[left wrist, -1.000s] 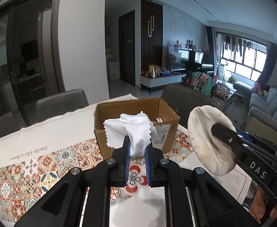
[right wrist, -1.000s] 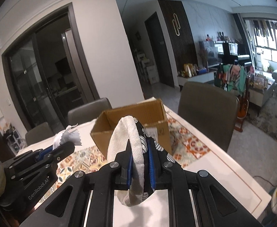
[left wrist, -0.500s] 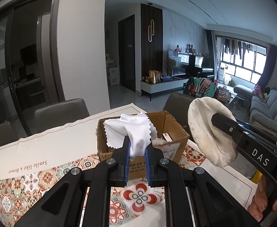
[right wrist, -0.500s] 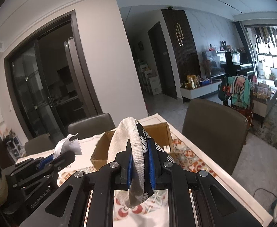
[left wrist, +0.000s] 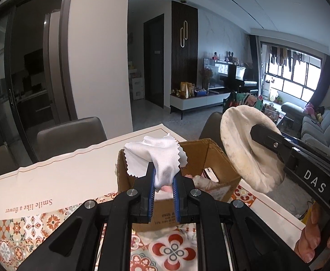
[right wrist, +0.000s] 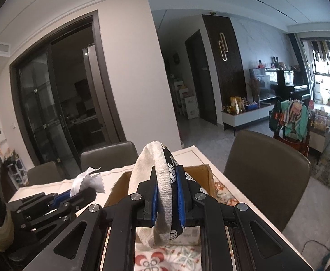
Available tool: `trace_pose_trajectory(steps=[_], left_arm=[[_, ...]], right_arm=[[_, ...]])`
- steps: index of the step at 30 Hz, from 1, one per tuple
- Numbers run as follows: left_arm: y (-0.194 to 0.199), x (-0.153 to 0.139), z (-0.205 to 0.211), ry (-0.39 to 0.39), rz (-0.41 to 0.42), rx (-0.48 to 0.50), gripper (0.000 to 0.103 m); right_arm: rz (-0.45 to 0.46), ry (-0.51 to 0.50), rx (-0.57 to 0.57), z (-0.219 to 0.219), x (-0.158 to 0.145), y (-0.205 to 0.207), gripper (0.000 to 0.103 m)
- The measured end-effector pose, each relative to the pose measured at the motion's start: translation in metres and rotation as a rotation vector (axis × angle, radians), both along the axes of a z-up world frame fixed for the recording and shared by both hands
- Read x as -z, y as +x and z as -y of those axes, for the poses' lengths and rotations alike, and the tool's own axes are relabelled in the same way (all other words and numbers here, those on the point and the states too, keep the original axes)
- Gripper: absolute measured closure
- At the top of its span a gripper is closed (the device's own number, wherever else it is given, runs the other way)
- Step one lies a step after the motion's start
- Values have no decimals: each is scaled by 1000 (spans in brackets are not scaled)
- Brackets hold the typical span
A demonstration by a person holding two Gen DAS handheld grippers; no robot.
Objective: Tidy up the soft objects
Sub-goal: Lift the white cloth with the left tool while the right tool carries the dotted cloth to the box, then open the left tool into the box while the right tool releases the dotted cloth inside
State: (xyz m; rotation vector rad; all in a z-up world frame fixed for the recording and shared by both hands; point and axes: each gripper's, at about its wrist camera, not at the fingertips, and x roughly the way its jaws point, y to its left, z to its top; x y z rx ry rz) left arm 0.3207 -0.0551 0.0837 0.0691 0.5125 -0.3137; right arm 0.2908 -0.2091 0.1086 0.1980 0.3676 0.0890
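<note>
White pinked cloth (left wrist: 158,158) pinched in my left gripper (left wrist: 163,181), fanning above fingertips | round cream pad (right wrist: 158,194) clamped edgewise in my right gripper (right wrist: 166,194) | both above cardboard box (left wrist: 219,158)

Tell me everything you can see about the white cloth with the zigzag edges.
The white cloth with zigzag edges is thin, soft-looking fabric, bunched and crumpled. The left gripper is shut on its lower part, blue pads pressing both sides, the pinked edges fanning out above. It is held in the air just in front of the open brown cardboard box.
</note>
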Motion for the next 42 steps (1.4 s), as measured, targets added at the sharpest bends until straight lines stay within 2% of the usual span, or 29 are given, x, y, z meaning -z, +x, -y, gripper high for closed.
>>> trace_pose_trajectory(steps=[16, 23, 27, 34, 36, 38, 40, 42], left_arm=[[61, 36, 11, 25, -65, 1, 88], [79, 61, 18, 45, -104, 24, 88], [88, 72, 16, 39, -135, 32, 87], [93, 86, 18, 52, -156, 28, 83], [92, 87, 18, 54, -163, 26, 77], [92, 87, 18, 49, -164, 26, 74], [90, 85, 17, 43, -163, 29, 71], [88, 82, 17, 39, -156, 40, 68]], right_arm=[[-4, -49, -52, -14, 18, 59, 88], [-78, -73, -59, -20, 44, 87, 88], [-137, -55, -59, -18, 57, 100, 88], [-199, -75, -60, -17, 72, 116, 86], [-201, -82, -63, -19, 73, 117, 84], [-199, -99, -57, -21, 72, 116, 67], [-189, -91, -49, -19, 70, 116, 59], [-177, -81, -35, -17, 66, 112, 59]])
